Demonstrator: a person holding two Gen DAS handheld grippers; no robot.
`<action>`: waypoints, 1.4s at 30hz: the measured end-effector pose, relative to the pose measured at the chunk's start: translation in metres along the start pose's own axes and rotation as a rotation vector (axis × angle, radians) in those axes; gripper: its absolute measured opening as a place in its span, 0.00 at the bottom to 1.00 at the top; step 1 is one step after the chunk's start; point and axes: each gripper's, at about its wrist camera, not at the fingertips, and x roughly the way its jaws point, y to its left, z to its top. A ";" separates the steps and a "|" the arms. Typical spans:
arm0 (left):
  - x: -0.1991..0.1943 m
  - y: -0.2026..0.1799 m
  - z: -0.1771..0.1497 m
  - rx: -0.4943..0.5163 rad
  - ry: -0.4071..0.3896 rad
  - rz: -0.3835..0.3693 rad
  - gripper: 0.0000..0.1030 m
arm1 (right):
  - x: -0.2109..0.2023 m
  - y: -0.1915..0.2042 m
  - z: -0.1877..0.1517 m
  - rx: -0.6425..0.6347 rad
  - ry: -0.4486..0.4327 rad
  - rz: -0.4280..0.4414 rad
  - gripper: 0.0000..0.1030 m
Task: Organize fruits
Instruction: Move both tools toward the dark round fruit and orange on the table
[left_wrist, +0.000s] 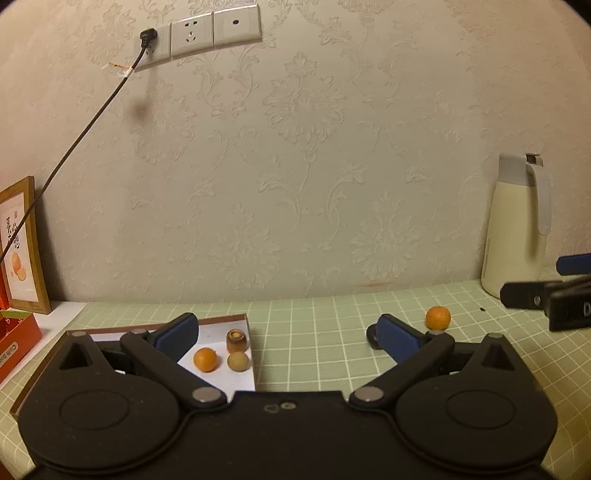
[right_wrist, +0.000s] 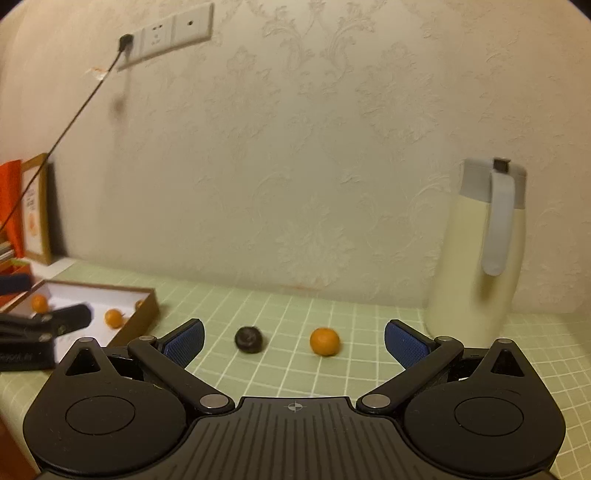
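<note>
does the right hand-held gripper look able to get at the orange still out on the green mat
Probably yes. The right hand-held gripper is open, and the orange lies on the mat just ahead between its fingers. The dark fruit sits apart to the left and the cream jug stands off to the right.

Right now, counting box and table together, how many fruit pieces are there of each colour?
Orange fruits: 3
Dark fruit: 1
Tan fruit: 1
Brown piece: 1
Total: 6
</note>
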 end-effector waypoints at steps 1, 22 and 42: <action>0.001 -0.002 0.000 -0.001 0.001 -0.002 0.94 | -0.001 -0.001 -0.001 -0.008 0.004 -0.006 1.00; 0.027 -0.051 -0.005 0.055 0.058 -0.097 0.94 | 0.000 -0.041 -0.021 -0.007 0.061 -0.074 1.00; 0.043 -0.055 -0.010 0.059 0.057 -0.098 0.94 | 0.027 -0.034 -0.030 -0.023 0.068 -0.088 1.00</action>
